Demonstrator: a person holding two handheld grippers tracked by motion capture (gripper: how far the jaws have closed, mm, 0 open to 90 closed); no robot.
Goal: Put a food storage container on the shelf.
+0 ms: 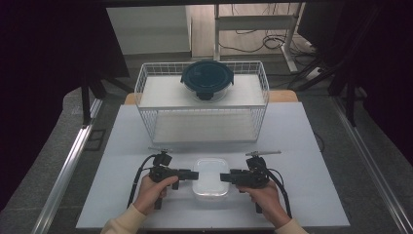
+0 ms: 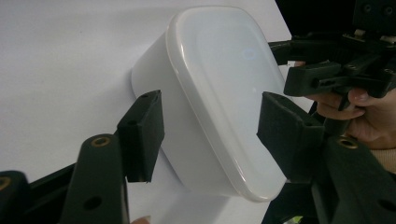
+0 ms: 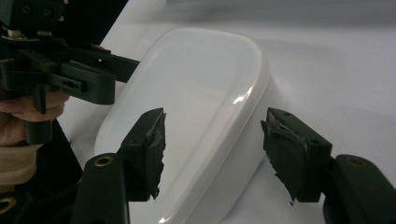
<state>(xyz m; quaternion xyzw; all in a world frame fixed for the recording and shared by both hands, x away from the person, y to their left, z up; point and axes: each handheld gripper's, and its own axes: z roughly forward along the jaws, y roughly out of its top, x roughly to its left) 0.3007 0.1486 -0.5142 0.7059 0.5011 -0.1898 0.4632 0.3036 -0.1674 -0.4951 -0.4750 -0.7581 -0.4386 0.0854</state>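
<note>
A white rectangular container with a white lid [image 1: 210, 179] sits near the table's front edge, between my two grippers. My left gripper [image 1: 193, 174] points at its left end and is open. In the left gripper view the container [image 2: 219, 93] lies between the spread jaws of that gripper [image 2: 212, 135]. My right gripper [image 1: 224, 177] points at the right end, also open. In the right gripper view the container [image 3: 201, 102] reaches in between the jaws of this gripper [image 3: 219, 151], whose pads [image 3: 149, 149] are ragged. I cannot tell whether any pad touches the container.
A white wire basket rack [image 1: 146, 83] stands at the back of the white table [image 1: 302, 146]. A round glass container with a dark blue lid [image 1: 207, 78] rests on its upper shelf. The lower shelf [image 1: 204, 127] holds nothing. Bare table lies to either side.
</note>
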